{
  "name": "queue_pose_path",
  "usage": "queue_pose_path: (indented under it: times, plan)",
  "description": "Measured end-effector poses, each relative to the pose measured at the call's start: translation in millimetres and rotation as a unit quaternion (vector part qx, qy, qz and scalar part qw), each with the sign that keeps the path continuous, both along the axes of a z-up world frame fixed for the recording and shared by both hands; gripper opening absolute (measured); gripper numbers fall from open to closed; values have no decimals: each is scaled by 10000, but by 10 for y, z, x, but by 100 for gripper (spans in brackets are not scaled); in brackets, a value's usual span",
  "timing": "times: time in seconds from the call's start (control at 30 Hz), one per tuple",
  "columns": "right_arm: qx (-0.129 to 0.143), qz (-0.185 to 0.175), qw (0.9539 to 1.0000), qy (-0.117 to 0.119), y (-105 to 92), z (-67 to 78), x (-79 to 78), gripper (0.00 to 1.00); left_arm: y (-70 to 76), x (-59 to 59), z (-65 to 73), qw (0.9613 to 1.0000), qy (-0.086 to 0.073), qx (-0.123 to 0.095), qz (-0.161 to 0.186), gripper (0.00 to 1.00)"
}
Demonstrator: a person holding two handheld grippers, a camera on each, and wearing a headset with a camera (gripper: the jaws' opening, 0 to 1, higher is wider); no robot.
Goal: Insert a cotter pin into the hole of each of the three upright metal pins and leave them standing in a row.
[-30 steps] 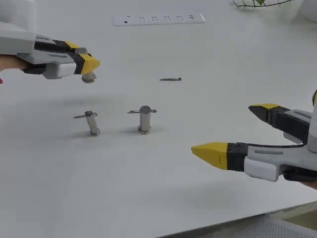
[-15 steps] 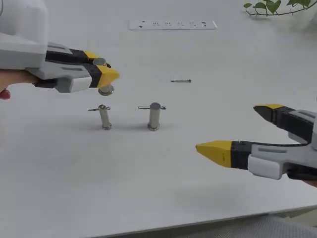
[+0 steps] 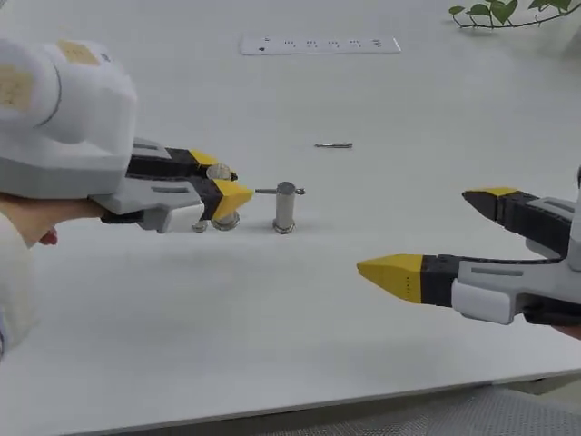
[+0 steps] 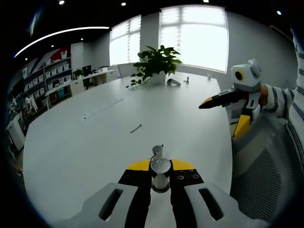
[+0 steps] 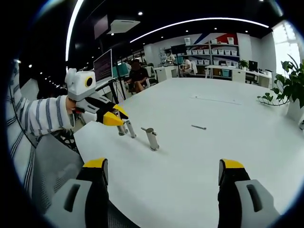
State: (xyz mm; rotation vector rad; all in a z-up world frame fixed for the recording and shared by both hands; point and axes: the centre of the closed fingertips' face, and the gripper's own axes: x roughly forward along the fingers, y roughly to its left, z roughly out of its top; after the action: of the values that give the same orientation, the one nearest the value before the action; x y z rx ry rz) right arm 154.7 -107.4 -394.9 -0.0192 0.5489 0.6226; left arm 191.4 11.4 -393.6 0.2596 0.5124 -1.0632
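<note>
Third pin (image 4: 160, 173), no cotter yet, gripped upright in L gripper (image 3: 224, 180), low at table (image 3: 272, 318) by two cottered pins (image 3: 285, 209). Loose cotter (image 3: 333, 145) lies beyond; R gripper (image 3: 416, 232) hovers wide open. Step: standing pin in row; next, R likely fetches cotter.

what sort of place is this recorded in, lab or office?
Looks like an open-plan office, probably a meeting area: a long white table, shelves of storage boxes along the wall, and a potted plant by big windows.
</note>
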Motion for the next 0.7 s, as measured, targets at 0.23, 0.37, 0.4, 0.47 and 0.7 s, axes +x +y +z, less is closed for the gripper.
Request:
queue_pose_path:
  times: [0.23, 0.37, 0.4, 0.47, 0.7]
  plan:
    - [29, -4, 10000, 32, -4, -27, -37, 95, -116, -84, -179, 9999, 81, 132, -22, 10]
    - [40, 40, 10000, 25, 17, -36, -52, 95, -234, -156, -272, 9997, 146, 125, -116, 10]
    - [30, 52, 10000, 17, 20, -36, -54, 95, -265, -177, -305, 9997, 151, 160, -146, 10]
    - [22, 64, 10000, 7, 22, -32, -57, 95, -303, -198, -347, 9995, 171, 203, -164, 10]
    - [33, 46, 10000, 22, -6, -38, -85, 95, -372, -216, -460, 9994, 146, 299, -124, 10]
